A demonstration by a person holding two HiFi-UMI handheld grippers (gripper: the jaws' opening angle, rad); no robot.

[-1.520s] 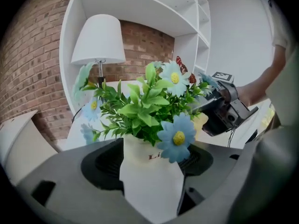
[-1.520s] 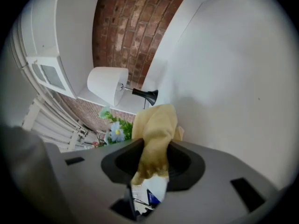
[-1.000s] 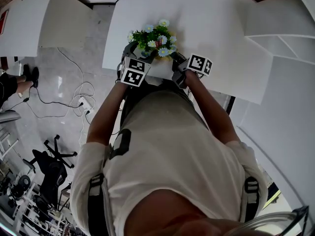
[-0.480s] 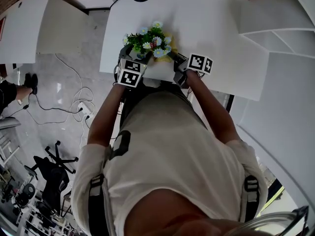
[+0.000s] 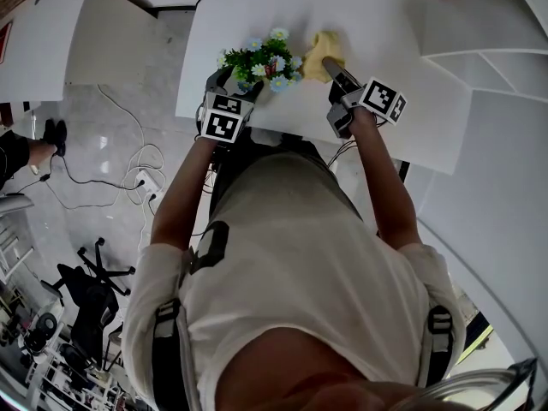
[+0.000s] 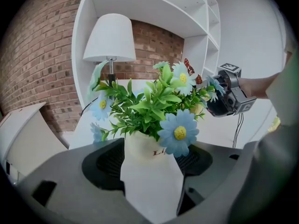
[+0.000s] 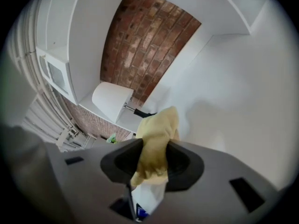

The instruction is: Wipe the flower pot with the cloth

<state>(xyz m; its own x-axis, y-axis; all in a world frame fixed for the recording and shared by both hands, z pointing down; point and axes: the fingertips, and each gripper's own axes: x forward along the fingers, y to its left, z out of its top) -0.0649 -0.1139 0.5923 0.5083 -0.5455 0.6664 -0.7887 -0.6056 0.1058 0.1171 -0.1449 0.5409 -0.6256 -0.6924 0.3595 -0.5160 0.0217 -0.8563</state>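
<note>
- The flower pot [image 6: 145, 145] stands upright, with its long axis vertical and its mouth pointing up, at the near edge of the white worktop [image 5: 411, 101]
- It is a small cream-white pot with some red letters on the front, partly covered by a blue flower
- A full bunch of green leaves comes out of it, with blue daisies and one white daisy, all with yellow centres
- The left claw [image 6: 152, 161] is closed on the pot, with one dark pad against each side
- The right claw [image 7: 152, 158] is gripping the cloth [image 7: 156, 136], which is yellow and crumpled and sticks out in front of the jaws
- Seen from above, the cloth [image 5: 324, 54] is just beside the flowers on their right, and it does not touch the pot
- A white lamp [image 6: 110, 38] stands behind the flowers, before a brick wall
</note>
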